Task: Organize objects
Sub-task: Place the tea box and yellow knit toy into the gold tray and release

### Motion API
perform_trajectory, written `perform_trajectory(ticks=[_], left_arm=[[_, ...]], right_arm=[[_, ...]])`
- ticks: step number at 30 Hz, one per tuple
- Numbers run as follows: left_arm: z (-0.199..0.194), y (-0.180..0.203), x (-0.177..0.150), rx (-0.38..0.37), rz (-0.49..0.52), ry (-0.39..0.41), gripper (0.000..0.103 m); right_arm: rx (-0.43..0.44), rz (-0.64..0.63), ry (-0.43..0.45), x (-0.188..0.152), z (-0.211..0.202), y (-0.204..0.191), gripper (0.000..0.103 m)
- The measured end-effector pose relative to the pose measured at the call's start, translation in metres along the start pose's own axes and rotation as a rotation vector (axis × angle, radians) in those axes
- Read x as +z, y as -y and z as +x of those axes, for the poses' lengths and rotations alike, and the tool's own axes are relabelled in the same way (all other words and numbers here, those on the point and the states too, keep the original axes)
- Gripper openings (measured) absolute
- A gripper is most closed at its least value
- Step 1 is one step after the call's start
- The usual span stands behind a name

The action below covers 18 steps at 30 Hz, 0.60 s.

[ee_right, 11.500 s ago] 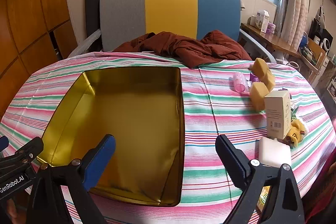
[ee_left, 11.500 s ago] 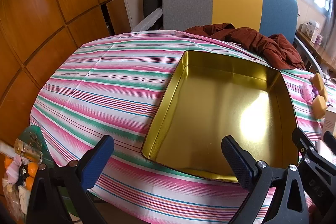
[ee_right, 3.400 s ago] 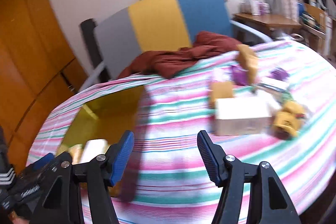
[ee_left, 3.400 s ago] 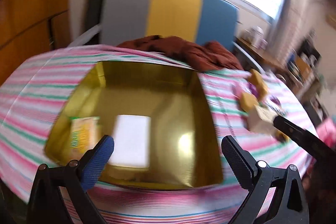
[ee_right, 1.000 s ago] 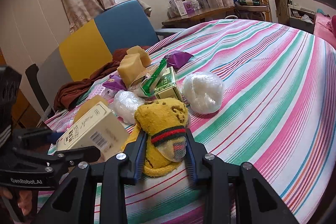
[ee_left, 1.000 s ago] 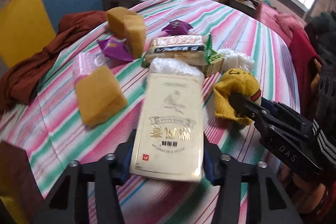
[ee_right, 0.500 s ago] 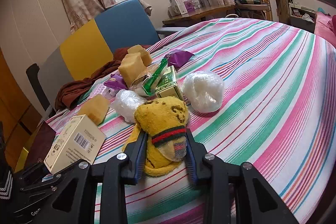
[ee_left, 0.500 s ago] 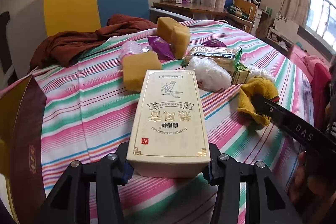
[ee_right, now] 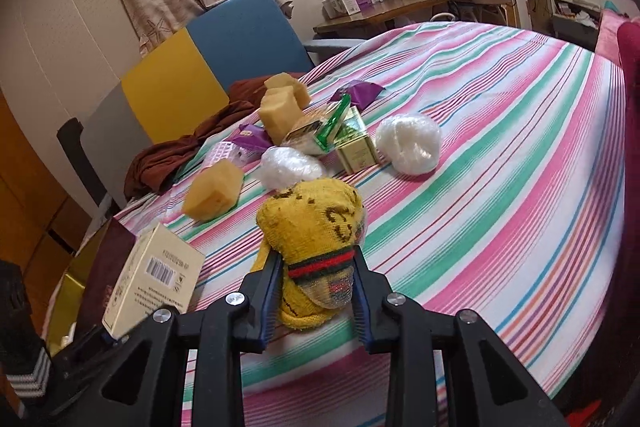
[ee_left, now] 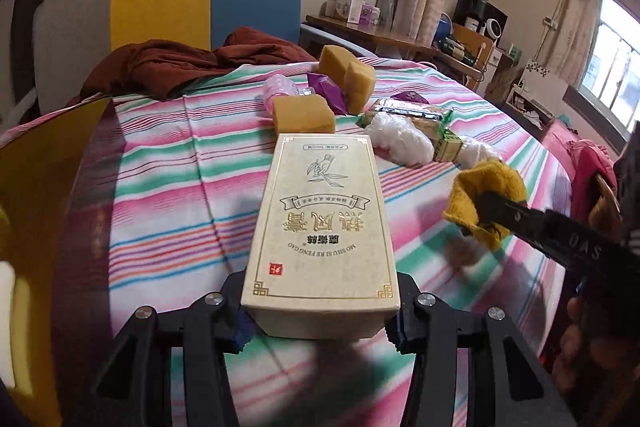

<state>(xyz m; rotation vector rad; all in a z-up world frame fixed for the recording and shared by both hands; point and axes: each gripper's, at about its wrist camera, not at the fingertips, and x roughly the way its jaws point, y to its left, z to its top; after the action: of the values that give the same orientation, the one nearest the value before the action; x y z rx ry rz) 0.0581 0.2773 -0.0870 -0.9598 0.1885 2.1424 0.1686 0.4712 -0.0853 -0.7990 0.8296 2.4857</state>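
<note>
The left claw (ee_left: 320, 311) grips the cream box (ee_left: 324, 223) by its near end, and the right claw (ee_right: 316, 291) is clenched on the yellow sock (ee_right: 316, 227), both held just above the striped counter (ee_right: 500, 155). At far left the gold tin (ee_left: 36, 163) shows only its edge, with something pale inside, so part of the sorting seems done. Farther off, sponges (ee_left: 304, 113), white bundles (ee_right: 408, 143), a green packet (ee_right: 334, 125) and purple wrappers (ee_left: 328, 93) lie loose, so much is left
</note>
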Motion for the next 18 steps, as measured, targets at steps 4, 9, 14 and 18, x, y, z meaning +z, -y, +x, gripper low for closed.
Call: perform_trajectory(ticks=[4,9,14,18], left_arm=[[-0.028,-0.006,-0.011,-0.025,-0.026,0.039,0.051],[-0.06,-0.018,-0.016,-0.034,-0.063,0.085,0.051],[-0.092,-0.034,-0.017,-0.012,-0.085,0.139,0.051],[-0.112,-0.058,-0.018,0.012,-0.147,0.168,0.051]], right_arm=[[0.036,-0.03,-0.007,-0.004,-0.01,-0.016,0.031],[0.099,-0.109,-0.026,-0.013,-0.022,-0.053,0.031],[0.157,-0.151,-0.062,-0.022,-0.025,-0.085,0.031],[0.223,-0.23,-0.075,-0.028,-0.033,-0.121,0.031]])
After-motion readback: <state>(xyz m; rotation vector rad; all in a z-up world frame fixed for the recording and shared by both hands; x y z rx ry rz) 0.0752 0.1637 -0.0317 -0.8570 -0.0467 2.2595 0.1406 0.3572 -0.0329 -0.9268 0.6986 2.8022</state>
